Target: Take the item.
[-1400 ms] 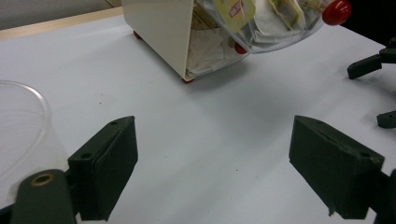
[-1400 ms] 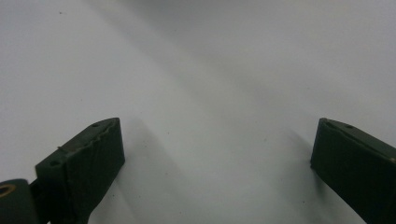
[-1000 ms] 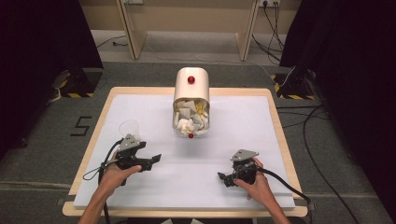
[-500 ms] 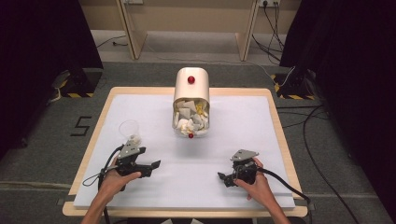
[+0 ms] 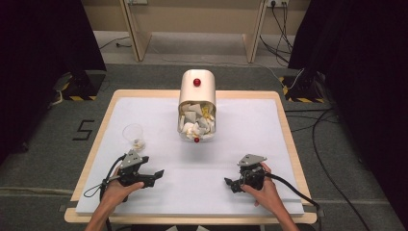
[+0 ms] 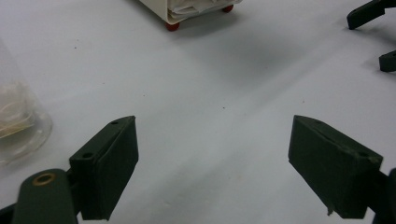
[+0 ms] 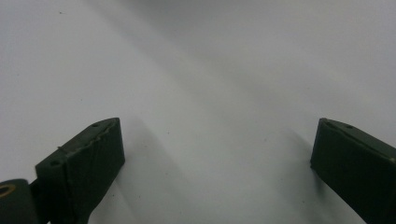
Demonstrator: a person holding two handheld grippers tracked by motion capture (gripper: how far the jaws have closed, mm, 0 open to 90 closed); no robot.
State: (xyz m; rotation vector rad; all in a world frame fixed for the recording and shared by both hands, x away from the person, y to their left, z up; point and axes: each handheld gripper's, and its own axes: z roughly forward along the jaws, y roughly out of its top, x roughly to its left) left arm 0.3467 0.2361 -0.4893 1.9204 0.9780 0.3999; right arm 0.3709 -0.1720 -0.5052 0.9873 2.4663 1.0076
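A cream bin [image 5: 197, 86] lies on its side at the table's far middle, its mouth toward me and stuffed with crumpled paper [image 5: 195, 122]. Its mouth edge with red feet [image 6: 187, 11] appears in the left gripper view. A clear plastic cup [image 5: 133, 136] [image 6: 18, 126] holding a pale scrap stands upright at the left. My left gripper [image 5: 156, 177] [image 6: 212, 126] hovers open and empty near the front left, just short of the cup. My right gripper [image 5: 229, 185] [image 7: 217, 126] is open and empty over bare table at the front right; its jaw tips also appear in the left gripper view [image 6: 366, 42].
The white table top [image 5: 298, 159] has a wooden rim. Cables [image 5: 288, 185] trail from both grippers toward the front edge. Black curtains, floor cables and wooden legs stand beyond the table.
My left gripper has drawn back a little toward the front edge, away from the cup. The right gripper, cup and bin have stayed put.
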